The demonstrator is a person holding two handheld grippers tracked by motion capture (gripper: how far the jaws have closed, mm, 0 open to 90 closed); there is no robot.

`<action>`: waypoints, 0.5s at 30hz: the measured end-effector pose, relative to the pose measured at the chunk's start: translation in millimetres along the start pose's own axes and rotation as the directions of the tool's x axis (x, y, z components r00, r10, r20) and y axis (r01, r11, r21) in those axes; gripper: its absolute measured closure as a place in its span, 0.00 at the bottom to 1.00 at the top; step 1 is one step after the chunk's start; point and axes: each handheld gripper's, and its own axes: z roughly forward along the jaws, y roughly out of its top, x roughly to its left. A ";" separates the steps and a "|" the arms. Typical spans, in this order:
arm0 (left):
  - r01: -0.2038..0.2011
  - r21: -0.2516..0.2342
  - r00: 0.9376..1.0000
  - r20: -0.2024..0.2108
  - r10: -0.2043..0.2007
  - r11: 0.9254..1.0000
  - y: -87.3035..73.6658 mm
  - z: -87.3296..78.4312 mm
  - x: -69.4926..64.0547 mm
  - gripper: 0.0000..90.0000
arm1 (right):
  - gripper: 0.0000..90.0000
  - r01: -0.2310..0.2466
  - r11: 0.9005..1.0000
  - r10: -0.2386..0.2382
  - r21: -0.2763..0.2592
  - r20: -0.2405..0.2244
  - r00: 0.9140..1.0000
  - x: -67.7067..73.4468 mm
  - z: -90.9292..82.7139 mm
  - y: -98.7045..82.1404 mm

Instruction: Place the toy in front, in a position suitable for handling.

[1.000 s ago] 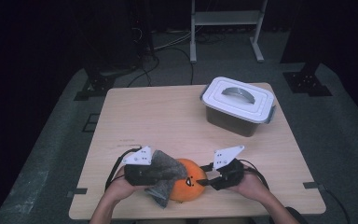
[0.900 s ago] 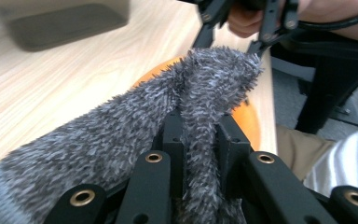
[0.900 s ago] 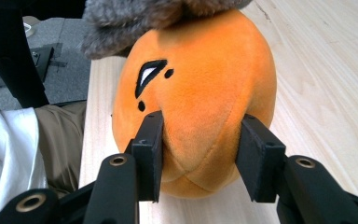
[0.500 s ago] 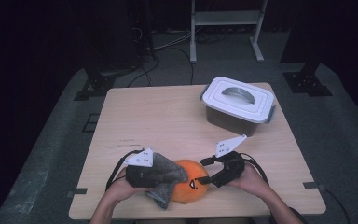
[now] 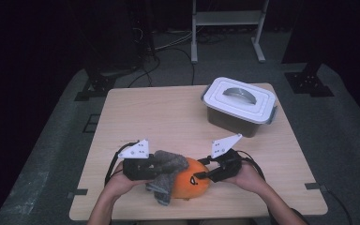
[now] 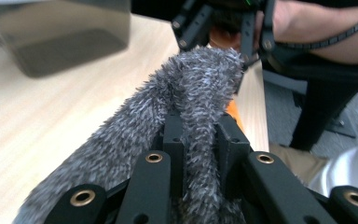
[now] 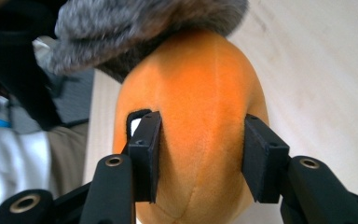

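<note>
High view: fixed above the person's side, looking forward and down over the whole table (image 5: 168,117), far off. Left gripper view: rides low, looks along its jaws across the tabletop, close on the grey fuzzy cloth (image 6: 186,107). Right gripper view: very close on the orange plush (image 7: 196,121). All three share cloth and plush.

You see light wooden counter (image 5: 168,117), bare across far half. Lidded grey container (image 5: 240,105) with white lid sits at your far right corner. Beyond counter: white metal stand (image 5: 227,21), black cables (image 5: 168,44) on grey floor (image 5: 51,154).
</note>
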 end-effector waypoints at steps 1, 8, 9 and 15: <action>0.000 0.000 1.000 0.000 0.000 1.000 0.0 0.0 0.0 0.86 | 0.58 0.000 1.000 0.000 0.000 0.000 1.000 0.0 0.0 0.0; 0.046 0.076 0.998 -0.038 -0.044 0.996 -5.3 9.0 10.5 0.85 | 0.57 0.098 0.995 -0.098 -0.002 0.019 0.995 4.3 1.3 4.4; 0.046 0.076 0.998 -0.038 -0.044 0.996 -5.3 9.0 10.5 0.85 | 0.57 0.098 0.995 -0.098 -0.002 0.019 0.995 4.3 1.3 4.4; 0.084 0.065 0.996 0.025 -0.086 0.994 -19.8 17.1 5.0 0.85 | 0.35 -0.004 1.000 0.004 0.008 0.012 1.000 0.9 -4.8 -8.5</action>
